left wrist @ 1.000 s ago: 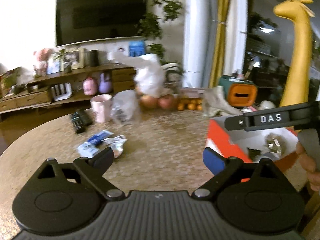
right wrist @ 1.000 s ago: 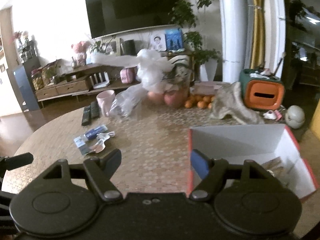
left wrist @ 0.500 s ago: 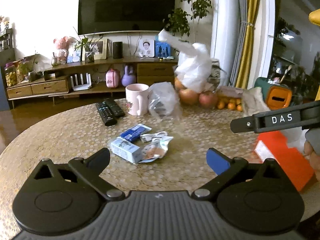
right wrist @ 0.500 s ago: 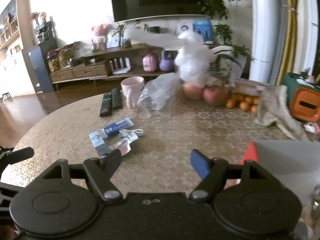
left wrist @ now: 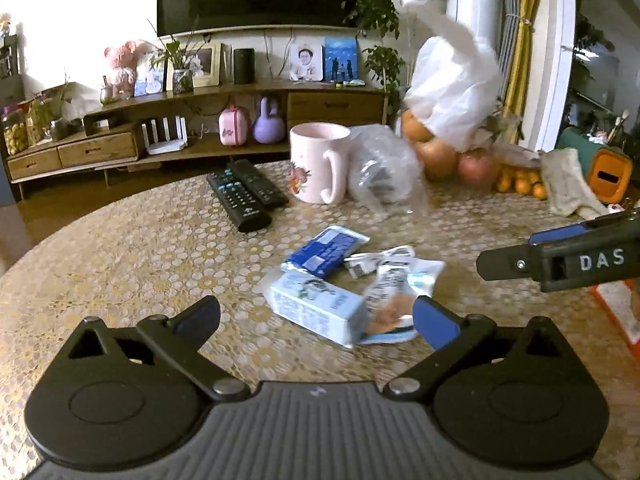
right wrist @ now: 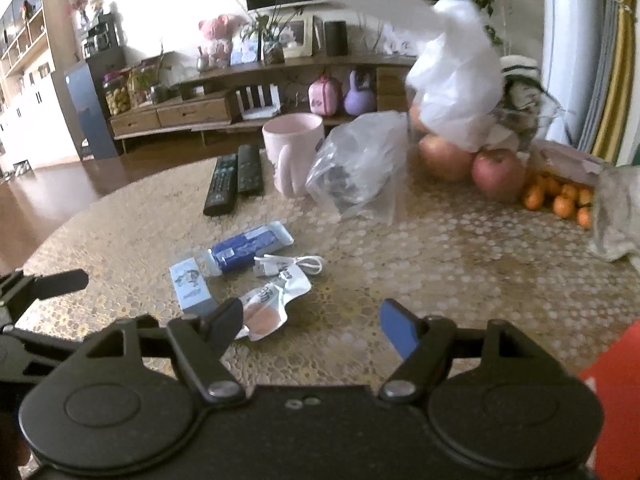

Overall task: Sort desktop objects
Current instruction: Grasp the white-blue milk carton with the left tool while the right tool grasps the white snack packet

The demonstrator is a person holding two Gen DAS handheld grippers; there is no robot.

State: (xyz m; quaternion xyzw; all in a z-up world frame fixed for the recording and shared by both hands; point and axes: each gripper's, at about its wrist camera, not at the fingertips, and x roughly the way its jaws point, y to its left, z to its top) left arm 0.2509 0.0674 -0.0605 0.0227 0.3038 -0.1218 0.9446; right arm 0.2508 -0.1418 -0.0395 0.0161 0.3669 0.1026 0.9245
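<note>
A small pile lies on the patterned table: a pale blue tissue pack (left wrist: 316,307) (right wrist: 191,285), a dark blue wrapper (left wrist: 325,251) (right wrist: 250,246), a white cable (left wrist: 378,260) (right wrist: 292,264) and a torn snack packet (left wrist: 394,292) (right wrist: 267,305). My left gripper (left wrist: 316,320) is open and empty, close in front of the tissue pack. My right gripper (right wrist: 312,318) is open and empty, just right of the pile. It also shows in the left wrist view as a black arm marked DAS (left wrist: 560,262). The red box (right wrist: 616,392) is at the right edge.
Behind the pile stand a pink mug (left wrist: 316,168), two remotes (left wrist: 248,194), a clear plastic bag (left wrist: 386,172), apples (right wrist: 498,172) under a white bag (right wrist: 456,80), small oranges (right wrist: 560,200) and a grey cloth (left wrist: 568,184).
Both grippers have swung left, away from the red box, and moved closer to the pile of small items. Both stay open and empty.
</note>
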